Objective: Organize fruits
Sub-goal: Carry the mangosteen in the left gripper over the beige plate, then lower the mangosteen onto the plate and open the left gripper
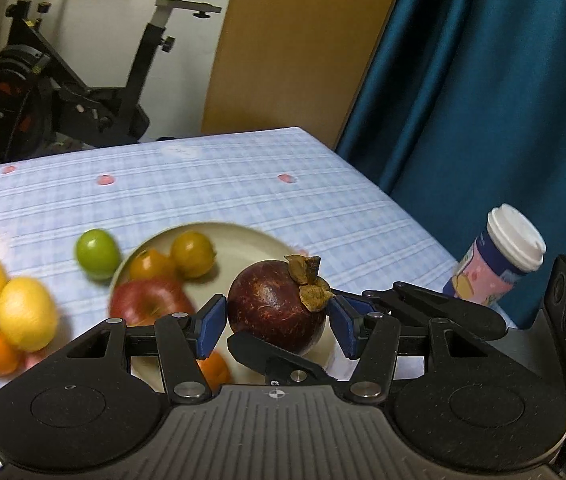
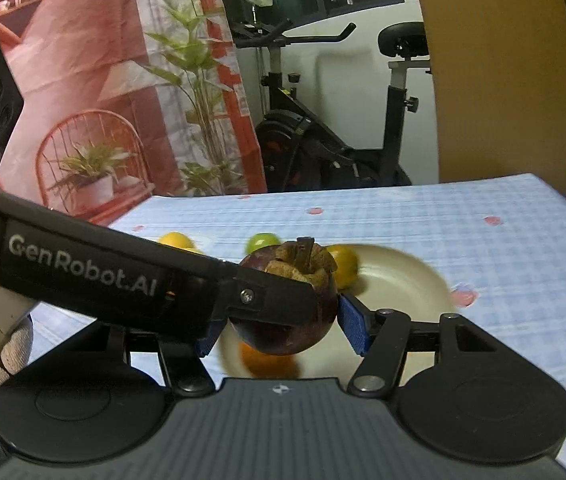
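Item: mangosteen (image 1: 277,312), clamped at once by left gripper (image 1: 277,326) and right gripper (image 2: 279,328), both jaws part-closed on it, carried above plate (image 1: 243,240) near the worktop's (image 1: 243,184) right edge. Step, judged: placing on plate. Next: lower, then release both grips together so it does not roll.

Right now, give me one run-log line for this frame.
left gripper: shut on mangosteen | right gripper: shut on same mangosteen | mangosteen: held over plate | plate: red apple on it
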Tool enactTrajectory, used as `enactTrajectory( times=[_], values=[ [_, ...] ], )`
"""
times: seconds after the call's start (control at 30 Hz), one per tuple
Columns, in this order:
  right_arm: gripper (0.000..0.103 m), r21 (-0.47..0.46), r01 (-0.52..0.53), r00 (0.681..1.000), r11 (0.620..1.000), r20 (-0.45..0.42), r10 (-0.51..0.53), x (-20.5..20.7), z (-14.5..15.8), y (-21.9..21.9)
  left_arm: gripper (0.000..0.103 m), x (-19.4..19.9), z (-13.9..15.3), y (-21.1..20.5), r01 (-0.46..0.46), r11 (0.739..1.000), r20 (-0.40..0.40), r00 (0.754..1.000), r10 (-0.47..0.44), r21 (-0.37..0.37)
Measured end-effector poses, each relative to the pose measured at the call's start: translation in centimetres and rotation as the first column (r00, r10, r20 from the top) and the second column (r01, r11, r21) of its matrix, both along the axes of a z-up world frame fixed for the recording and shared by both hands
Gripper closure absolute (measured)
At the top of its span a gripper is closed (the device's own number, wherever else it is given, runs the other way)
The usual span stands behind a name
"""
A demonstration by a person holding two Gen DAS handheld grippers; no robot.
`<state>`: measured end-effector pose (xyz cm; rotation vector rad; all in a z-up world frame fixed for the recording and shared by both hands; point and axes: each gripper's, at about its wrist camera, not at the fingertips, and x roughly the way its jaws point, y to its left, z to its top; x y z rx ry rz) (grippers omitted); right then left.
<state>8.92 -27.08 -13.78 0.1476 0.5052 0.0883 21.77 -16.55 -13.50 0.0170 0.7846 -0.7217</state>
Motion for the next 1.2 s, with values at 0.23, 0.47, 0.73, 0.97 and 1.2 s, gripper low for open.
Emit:
enactTrajectory(
  times=[0.23,0.47,0.73,0.97,1.2],
  values=[
    [0.040,-0.026,0.031,0.999,0.999,-0.026,-0.032,1.9,-1.0,-2.9,0.045,2.8,-1.5,-3.3,0.020,1.000,-0.039,0.999,-0.019,0.016],
    [0.040,-0.062,0.035,0.997,0.998,-0.064,-0.039,4.3,-2.5,-4.5,0.045,5.9,-3.1,-5.1,0.000,1.000,-0.109,0.994,0.002,0.021],
    [0.041,-0.112,0.018,0.995,0.994,-0.093,-0.029,7.0,-3.7,-5.0,0.045,8.1,-4.3,-5.3,-0.035,0.999,-0.147,0.988,0.037,0.021],
    [0.041,-0.151,-0.003,0.993,0.989,-0.116,-0.014,8.2,-4.5,-4.7,0.045,8.9,-4.7,-4.9,-0.040,0.999,-0.149,0.988,0.045,0.036],
    [0.040,-0.171,-0.006,0.993,0.985,-0.117,-0.014,8.8,-4.8,-4.4,0.045,8.9,-4.6,-4.7,-0.054,0.998,-0.145,0.988,0.057,0.028]
  ],
)
